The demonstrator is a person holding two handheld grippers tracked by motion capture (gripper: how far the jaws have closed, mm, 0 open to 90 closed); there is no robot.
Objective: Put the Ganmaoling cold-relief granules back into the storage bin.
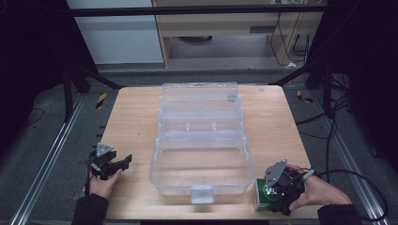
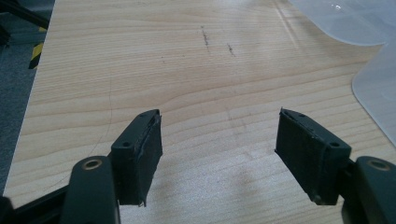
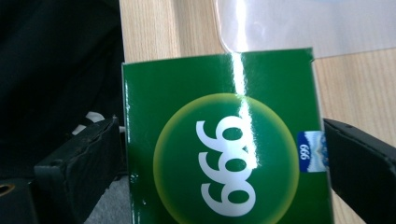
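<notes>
Right claw [image 1: 274, 194], at the bench's near right corner, pinches a green box [image 3: 224, 149] between its jaws; the box stands at the bench edge just beside the clear plastic case [image 1: 202, 140]. Left claw [image 2: 219, 154], jaws spread with nothing between them, hovers over bare wood left of the case. The light wooden bench [image 1: 136, 117] stands on grey carpet. The box's yellow-green disc reads "999".
</notes>
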